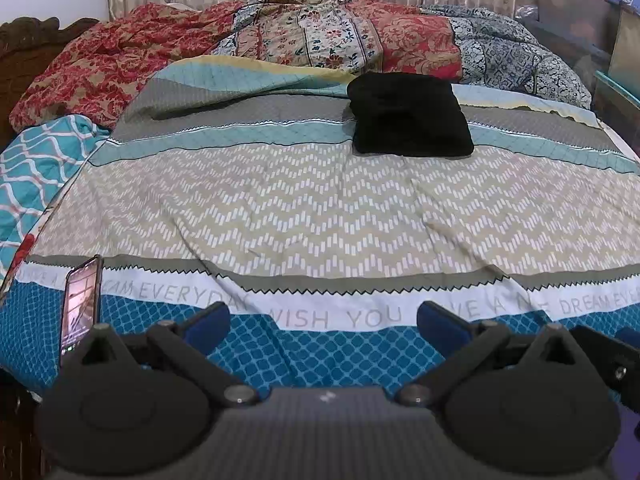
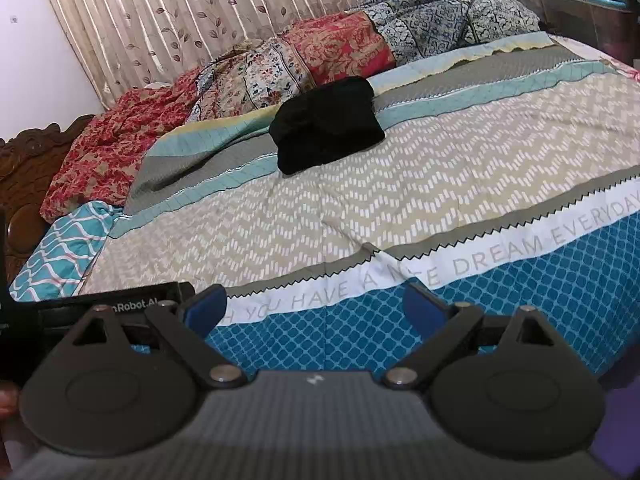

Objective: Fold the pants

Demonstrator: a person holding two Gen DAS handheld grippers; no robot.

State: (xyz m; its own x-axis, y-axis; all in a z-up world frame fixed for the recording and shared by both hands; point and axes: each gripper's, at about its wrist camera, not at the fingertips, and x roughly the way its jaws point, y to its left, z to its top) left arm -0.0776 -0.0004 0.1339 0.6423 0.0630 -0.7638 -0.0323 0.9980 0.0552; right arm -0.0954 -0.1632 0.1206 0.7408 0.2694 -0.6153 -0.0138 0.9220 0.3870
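We see a bed (image 1: 320, 208) covered by a patterned bedspread (image 1: 304, 216) with chevron and blue lattice bands. Directly on it, folded black pants (image 1: 410, 116) lie near the far side, with crumpled floral quilts (image 1: 280, 40) heaped behind.

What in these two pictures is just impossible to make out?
- Black pants: in both views a dark bundle; their folds and layers vanish in the black.
- Phone, left wrist view: screen too small and glary to read.
- Bedspread lettering: partly hidden behind the left gripper and right gripper.
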